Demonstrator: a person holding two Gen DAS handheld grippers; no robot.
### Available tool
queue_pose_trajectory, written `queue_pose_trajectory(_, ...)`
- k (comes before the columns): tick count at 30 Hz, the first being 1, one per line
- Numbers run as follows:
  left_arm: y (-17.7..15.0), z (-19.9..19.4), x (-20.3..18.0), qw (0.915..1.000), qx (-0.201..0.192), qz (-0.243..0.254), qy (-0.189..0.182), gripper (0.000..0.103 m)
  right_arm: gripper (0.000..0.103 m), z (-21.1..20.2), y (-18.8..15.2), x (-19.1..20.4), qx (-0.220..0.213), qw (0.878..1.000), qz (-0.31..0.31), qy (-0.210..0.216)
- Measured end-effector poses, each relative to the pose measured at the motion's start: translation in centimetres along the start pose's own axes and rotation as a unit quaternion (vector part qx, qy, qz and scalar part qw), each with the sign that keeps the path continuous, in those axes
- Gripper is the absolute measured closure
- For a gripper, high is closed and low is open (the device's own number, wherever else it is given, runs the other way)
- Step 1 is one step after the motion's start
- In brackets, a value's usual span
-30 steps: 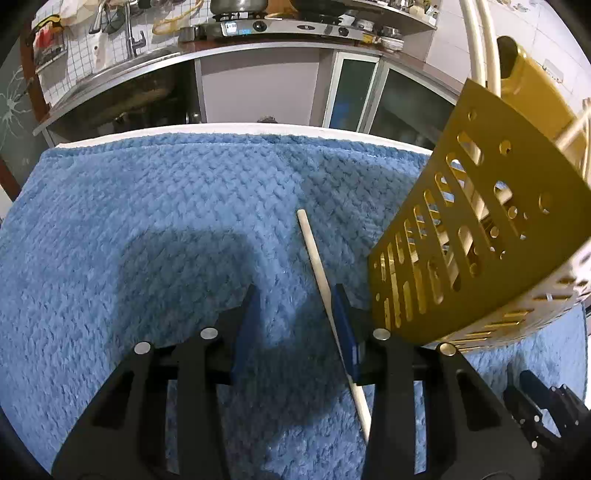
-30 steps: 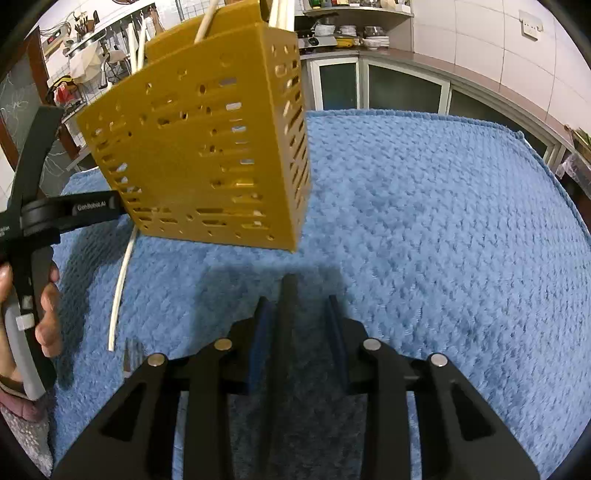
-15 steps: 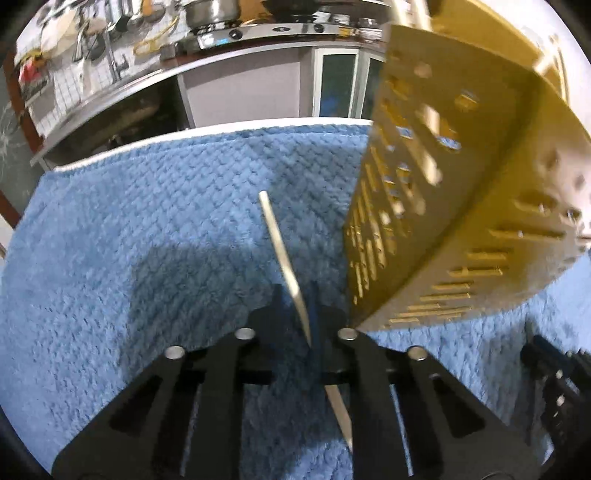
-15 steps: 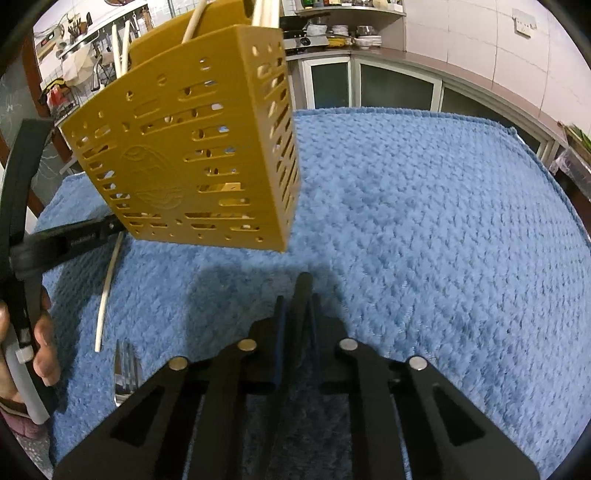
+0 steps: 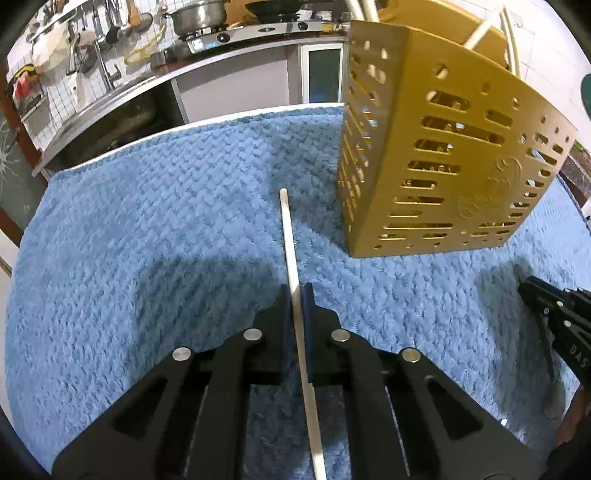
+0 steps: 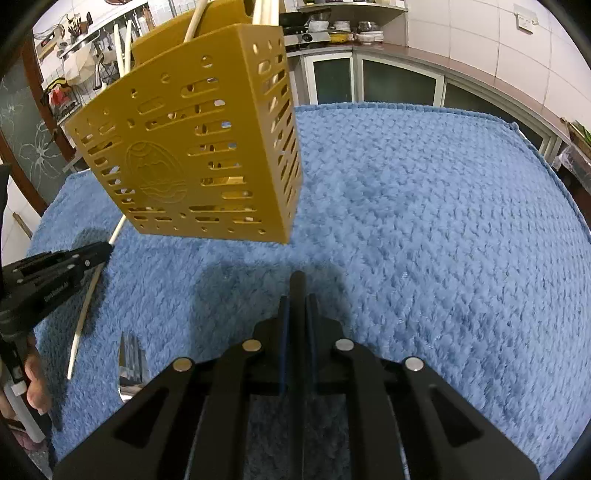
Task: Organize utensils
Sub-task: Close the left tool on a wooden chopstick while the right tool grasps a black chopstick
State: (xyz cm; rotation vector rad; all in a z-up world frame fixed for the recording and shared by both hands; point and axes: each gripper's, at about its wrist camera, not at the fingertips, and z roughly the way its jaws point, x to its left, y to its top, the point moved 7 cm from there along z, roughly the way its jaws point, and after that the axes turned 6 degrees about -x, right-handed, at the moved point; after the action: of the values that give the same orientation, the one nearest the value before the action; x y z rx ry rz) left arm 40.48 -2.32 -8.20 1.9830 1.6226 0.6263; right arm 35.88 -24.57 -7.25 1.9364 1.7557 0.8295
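Observation:
A yellow perforated utensil holder (image 5: 436, 162) stands on the blue towel (image 5: 147, 240), with cream chopsticks sticking out of its top; it also shows in the right wrist view (image 6: 199, 158). My left gripper (image 5: 296, 291) is shut on a cream chopstick (image 5: 290, 236) that lies left of the holder. My right gripper (image 6: 297, 299) is shut on a dark utensil handle (image 6: 297, 284) in front of the holder. A metal fork (image 6: 131, 358) lies on the towel at the lower left, near the left gripper (image 6: 92, 254).
The towel (image 6: 424, 206) covers the table. A kitchen counter with a stove and pots (image 5: 207, 22) runs behind it. Cabinets (image 6: 388, 81) line the far wall. The right gripper (image 5: 554, 310) shows at the right edge of the left wrist view.
Both grippers have closed: the left on the chopstick, the right on the dark handle. The left gripper has shifted so the chopstick runs between its fingers.

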Motion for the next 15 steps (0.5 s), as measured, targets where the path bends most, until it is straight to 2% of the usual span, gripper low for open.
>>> queue_pose_trajectory(11,2.3,2.3,0.5,0.9993,0.025,-0.029,-0.004,0.094,0.093,0.6,0.9,0.4,0.027,1.0,-0.004,-0.008)
queue_pose_trajectory(15,2.1,2.2,0.5,0.9994,0.024,-0.023,-0.006,0.098,0.094,0.8,1.2,0.4,0.035,0.999,-0.008,-0.01)
